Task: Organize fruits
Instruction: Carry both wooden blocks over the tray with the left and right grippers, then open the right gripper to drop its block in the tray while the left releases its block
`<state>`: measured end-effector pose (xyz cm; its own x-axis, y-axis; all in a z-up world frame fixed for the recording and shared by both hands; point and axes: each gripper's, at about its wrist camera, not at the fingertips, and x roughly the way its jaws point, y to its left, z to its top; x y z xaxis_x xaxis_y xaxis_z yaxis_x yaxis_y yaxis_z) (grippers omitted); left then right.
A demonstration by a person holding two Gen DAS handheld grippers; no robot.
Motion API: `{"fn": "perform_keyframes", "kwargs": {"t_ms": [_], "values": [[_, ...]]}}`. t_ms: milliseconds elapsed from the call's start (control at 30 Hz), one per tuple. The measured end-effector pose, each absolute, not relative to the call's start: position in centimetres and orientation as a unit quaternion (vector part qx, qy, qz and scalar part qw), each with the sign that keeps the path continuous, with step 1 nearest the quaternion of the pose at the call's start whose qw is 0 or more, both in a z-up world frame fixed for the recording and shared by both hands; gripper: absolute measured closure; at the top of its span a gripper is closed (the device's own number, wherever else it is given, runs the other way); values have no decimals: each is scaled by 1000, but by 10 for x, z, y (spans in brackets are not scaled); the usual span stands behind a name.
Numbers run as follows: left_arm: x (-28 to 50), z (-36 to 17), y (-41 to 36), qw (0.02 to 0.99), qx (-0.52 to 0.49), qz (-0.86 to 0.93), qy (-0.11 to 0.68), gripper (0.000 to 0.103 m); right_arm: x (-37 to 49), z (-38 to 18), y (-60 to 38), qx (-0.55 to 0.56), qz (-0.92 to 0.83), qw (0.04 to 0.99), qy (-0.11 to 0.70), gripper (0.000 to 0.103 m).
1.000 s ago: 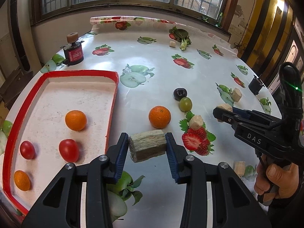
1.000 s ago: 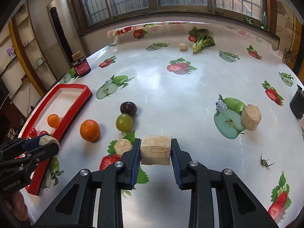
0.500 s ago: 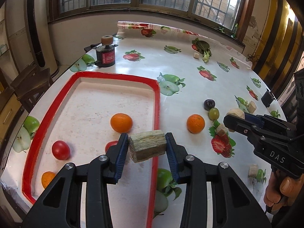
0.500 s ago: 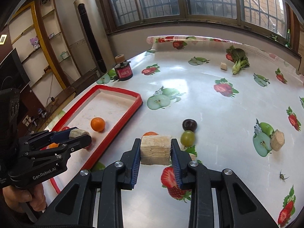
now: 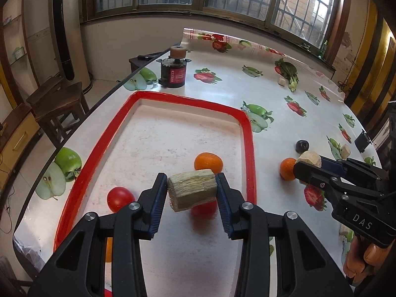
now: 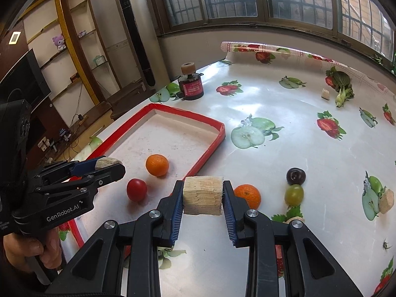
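My left gripper (image 5: pixel 191 188) is shut on a pale fibrous chunk (image 5: pixel 193 194) and hangs over the red-rimmed tray (image 5: pixel 248 148). In the tray lie an orange (image 5: pixel 208 162), two red tomatoes (image 5: pixel 120 198) and a small orange, partly hidden by my fingers. My right gripper (image 6: pixel 203 194) is shut on a second pale chunk (image 6: pixel 202 198) just right of the tray's rim (image 6: pixel 205 156). On the table beside it are an orange (image 6: pixel 247 195), a green grape (image 6: pixel 293 194) and a dark plum (image 6: pixel 295 175).
A black and red canister (image 5: pixel 173 74) stands behind the tray. Leafy greens (image 5: pixel 288 74) lie at the far side. More pale chunks (image 6: pixel 386 200) sit at the right. The table's edge runs close along the tray's left side, with a wooden stool (image 5: pixel 57 99) beyond.
Both grippers have swung left with their chunks held. The left one has gone from over the table to over the tray, and the right one has come up to the tray's right rim.
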<state>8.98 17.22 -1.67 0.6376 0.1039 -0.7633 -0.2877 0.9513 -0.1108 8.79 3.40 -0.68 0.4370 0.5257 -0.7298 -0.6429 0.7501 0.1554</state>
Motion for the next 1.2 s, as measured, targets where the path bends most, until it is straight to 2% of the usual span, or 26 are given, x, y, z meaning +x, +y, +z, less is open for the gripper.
{"fn": "perform_keyframes", "kwargs": {"t_ms": [1200], "values": [[143, -45, 250, 868, -111, 169, 453, 66, 149, -39, 144, -99, 372, 812, 438, 72]]}}
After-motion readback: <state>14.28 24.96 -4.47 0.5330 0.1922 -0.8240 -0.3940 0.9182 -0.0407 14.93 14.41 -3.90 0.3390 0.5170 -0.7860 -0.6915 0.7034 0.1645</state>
